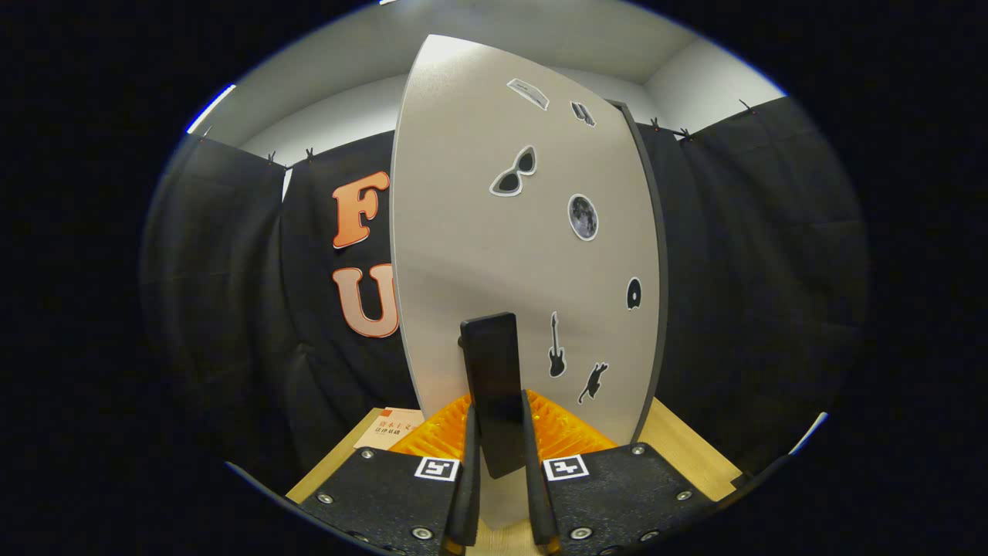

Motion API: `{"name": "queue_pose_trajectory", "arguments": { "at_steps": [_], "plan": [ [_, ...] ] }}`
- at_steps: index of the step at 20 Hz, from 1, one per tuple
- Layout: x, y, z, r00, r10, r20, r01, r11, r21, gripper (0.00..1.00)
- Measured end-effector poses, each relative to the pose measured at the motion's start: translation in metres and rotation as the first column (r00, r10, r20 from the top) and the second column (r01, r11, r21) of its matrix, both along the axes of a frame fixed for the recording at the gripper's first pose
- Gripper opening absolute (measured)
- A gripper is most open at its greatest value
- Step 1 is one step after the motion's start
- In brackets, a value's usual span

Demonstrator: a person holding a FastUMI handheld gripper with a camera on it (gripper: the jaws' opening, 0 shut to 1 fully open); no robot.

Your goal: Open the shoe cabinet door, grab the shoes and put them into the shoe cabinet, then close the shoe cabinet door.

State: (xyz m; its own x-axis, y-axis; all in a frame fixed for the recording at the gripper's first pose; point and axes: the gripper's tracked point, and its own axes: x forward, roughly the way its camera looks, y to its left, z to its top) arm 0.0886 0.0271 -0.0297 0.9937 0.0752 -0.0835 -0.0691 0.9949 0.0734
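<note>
Your gripper (500, 463) pinches the dark handle (494, 386) of the cabinet door (494, 255) at center frame — the door's left edge is free, with open room at left above the wooden table (687, 452).

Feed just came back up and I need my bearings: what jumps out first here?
The pale cabinet door stands right ahead, dotted with dark stickers such as sunglasses and a guitar. The gripper is closed on the door's dark handle, a finger pressing each side. Left of the fingers, a booklet lies on the wooden table.
</note>
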Motion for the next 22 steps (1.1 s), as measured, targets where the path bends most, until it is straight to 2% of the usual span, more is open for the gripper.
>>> {"name": "queue_pose_trajectory", "arguments": {
  "at_steps": [7, 14, 22],
  "plan": [
    [-0.044, -0.065, -0.001, 0.994, -0.11, -0.014, 0.109, 0.994, -0.013, 0.25],
    [-0.069, -0.129, -0.001, 0.979, -0.204, -0.021, 0.203, 0.979, -0.012, 0.25],
    [-0.101, -0.204, -0.008, 0.946, -0.322, -0.042, 0.322, 0.947, -0.004, 0.24]
  ]
}}
